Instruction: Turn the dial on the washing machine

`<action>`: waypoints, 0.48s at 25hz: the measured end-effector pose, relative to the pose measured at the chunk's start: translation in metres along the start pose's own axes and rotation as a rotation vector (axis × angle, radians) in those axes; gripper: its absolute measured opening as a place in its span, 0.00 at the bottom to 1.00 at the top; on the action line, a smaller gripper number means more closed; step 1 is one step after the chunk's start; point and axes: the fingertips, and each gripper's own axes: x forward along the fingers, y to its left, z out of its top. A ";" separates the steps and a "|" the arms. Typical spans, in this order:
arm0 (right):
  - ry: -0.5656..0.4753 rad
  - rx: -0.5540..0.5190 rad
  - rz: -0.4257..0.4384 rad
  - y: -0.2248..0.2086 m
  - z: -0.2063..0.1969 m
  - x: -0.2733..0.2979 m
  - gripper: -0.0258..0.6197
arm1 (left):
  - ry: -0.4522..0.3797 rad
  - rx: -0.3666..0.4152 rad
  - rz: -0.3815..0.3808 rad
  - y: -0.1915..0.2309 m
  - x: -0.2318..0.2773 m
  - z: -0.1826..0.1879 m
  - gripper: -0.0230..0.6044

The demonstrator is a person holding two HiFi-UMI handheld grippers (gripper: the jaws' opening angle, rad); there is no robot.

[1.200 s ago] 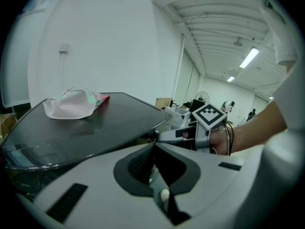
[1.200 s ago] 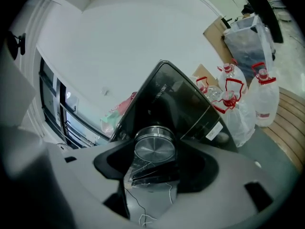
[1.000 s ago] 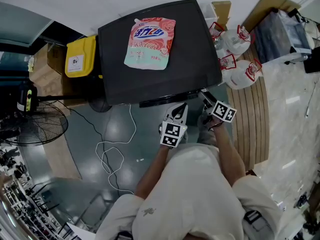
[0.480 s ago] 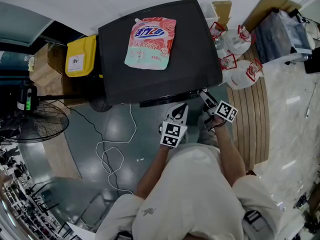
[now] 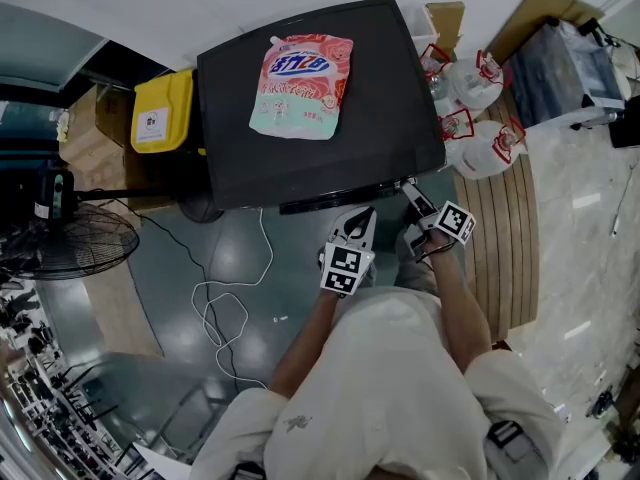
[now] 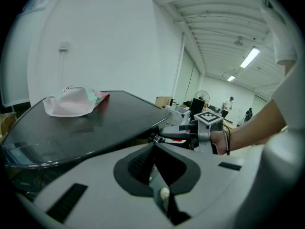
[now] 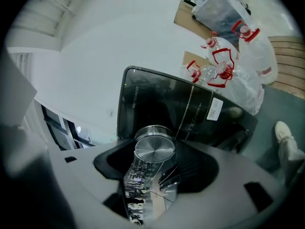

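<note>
The black washing machine (image 5: pixel 390 138) stands ahead of me, seen from above, with a pink and green detergent pouch (image 5: pixel 300 85) lying on its lid. Its round silver dial (image 7: pixel 154 149) sits on the dark front panel (image 7: pixel 143 104). My right gripper (image 7: pixel 153 160) is shut on that dial, one jaw on each side. From the head view the right gripper (image 5: pixel 409 192) reaches under the lid's front right edge, and the dial is hidden there. My left gripper (image 5: pixel 360 214) hangs shut and empty just left of it, in front of the machine. The left gripper view shows the right gripper (image 6: pixel 161 138) at the panel.
A yellow bin (image 5: pixel 160 113) and a cardboard box stand left of the machine, and a floor fan (image 5: pixel 70 248) further left. A white cable (image 5: pixel 225 308) loops on the grey floor. White bags with red handles (image 5: pixel 480 118) lie on a wooden platform (image 5: pixel 505 258) to the right.
The right gripper has rolled on the dial, and its marker cube has shifted slightly to the right. The left gripper has not moved.
</note>
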 end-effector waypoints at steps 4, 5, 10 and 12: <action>-0.002 0.030 0.021 -0.002 -0.001 -0.001 0.47 | 0.003 0.000 0.001 0.000 0.000 -0.002 0.06; -0.002 0.031 0.023 -0.002 0.000 -0.001 0.47 | 0.004 -0.001 0.002 0.000 0.000 -0.002 0.06; 0.001 0.046 0.029 -0.002 0.000 0.001 0.47 | 0.004 0.000 0.003 0.001 0.000 -0.002 0.06; 0.002 0.048 0.034 0.000 -0.001 0.001 0.47 | 0.003 0.001 0.003 0.000 -0.001 -0.001 0.06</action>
